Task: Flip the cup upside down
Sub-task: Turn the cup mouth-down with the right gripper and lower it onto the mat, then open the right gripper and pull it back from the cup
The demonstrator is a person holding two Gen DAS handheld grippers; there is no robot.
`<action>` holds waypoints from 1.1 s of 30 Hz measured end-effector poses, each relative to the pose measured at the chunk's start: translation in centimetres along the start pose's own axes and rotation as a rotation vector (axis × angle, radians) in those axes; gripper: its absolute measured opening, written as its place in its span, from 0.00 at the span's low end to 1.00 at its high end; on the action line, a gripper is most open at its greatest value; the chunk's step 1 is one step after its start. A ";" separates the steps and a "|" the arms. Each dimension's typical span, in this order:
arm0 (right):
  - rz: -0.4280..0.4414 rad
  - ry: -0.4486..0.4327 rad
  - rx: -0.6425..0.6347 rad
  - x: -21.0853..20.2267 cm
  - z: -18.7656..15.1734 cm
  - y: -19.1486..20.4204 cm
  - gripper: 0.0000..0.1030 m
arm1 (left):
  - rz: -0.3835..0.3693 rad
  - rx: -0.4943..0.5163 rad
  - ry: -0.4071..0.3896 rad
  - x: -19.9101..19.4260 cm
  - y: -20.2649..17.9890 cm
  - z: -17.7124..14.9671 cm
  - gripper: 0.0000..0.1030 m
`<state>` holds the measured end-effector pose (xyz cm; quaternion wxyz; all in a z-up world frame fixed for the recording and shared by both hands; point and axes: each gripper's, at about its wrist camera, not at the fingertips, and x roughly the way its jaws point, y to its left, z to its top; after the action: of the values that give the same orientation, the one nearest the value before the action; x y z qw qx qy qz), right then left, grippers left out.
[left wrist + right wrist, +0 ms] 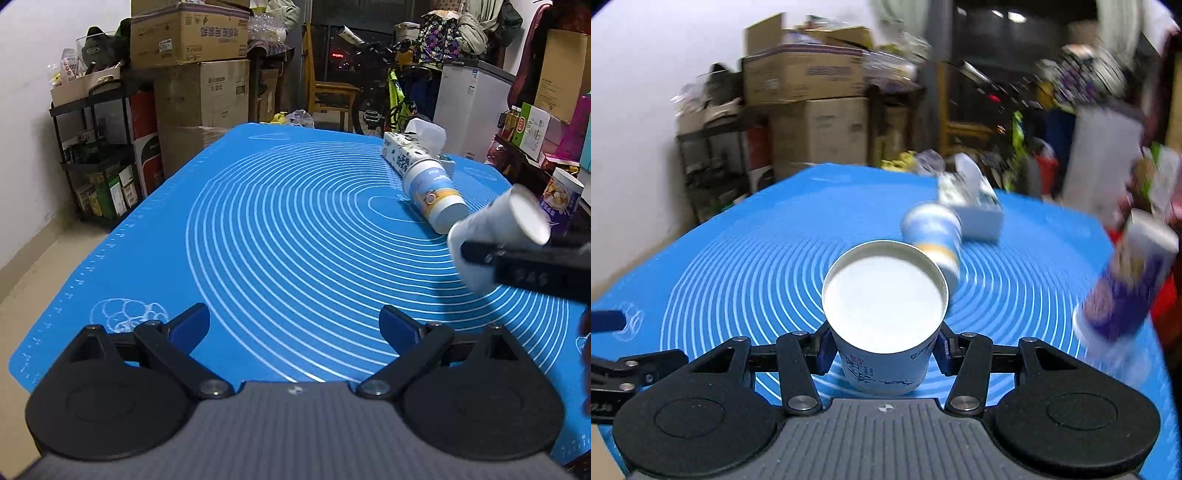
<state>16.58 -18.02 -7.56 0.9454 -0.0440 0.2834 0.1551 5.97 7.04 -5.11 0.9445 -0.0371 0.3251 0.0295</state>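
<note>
The paper cup sits clamped between the jaws of my right gripper, pinched on its side wall near one end, and lifted clear of the blue baking mat that covers the desk. In the right wrist view I look onto a flat white disc inside a rim, which I take for the recessed base, though it could be the inside seen through the mouth; I cannot settle which. From the left wrist view the same cup shows at three o'clock, tilted well off vertical, with that round white end pointing up and away to the right. I judge the flip about halfway: cup gripped and raised, rotation under way, setting down on the rim not yet done.

My left gripper hovers low over the near mat edge, jaws spread wide and holding nothing.

Further out, at about one o'clock, a blue-and-white canister lies on its side, and just behind it a tissue box. Beyond the desk stand cardboard boxes and a bicycle.
</note>
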 end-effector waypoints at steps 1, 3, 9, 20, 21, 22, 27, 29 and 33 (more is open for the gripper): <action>-0.008 0.000 0.007 0.5 -0.1 0.0 0.55 | -0.002 0.002 -0.001 0.0 -0.1 0.0 0.95; -0.018 0.006 0.032 1.4 -0.2 0.0 0.55 | 0.001 0.010 -0.005 0.1 -0.4 0.0 0.95; -0.021 0.009 0.098 2.5 -0.8 -0.4 0.56 | 0.001 0.015 -0.005 0.3 -0.6 -0.1 0.95; -0.048 0.015 0.046 2.8 -1.0 0.7 0.69 | 0.007 0.026 -0.010 0.5 -1.3 -0.1 0.95; -0.052 0.009 0.038 2.6 -1.0 0.9 0.71 | 0.011 0.029 -0.011 0.4 -1.4 -0.1 0.95; -0.056 0.003 0.034 2.5 -0.9 1.1 0.76 | 0.011 0.030 -0.012 0.4 -1.4 0.0 0.95; -0.066 -0.018 0.043 1.0 -0.7 1.4 0.92 | 0.007 0.031 -0.020 -0.4 -1.3 0.0 0.95; -0.069 -0.028 0.033 0.0 -0.7 1.6 0.93 | 0.006 0.033 -0.026 -0.9 -1.4 0.0 0.95; -0.086 -0.037 0.030 -2.5 -1.0 1.7 0.96 | -0.003 0.040 -0.031 -1.9 -1.8 -0.3 0.95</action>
<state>13.51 -17.23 -7.06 0.9568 -0.0390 0.2658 0.1110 4.43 5.18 -4.09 0.9500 -0.0183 0.3110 0.0223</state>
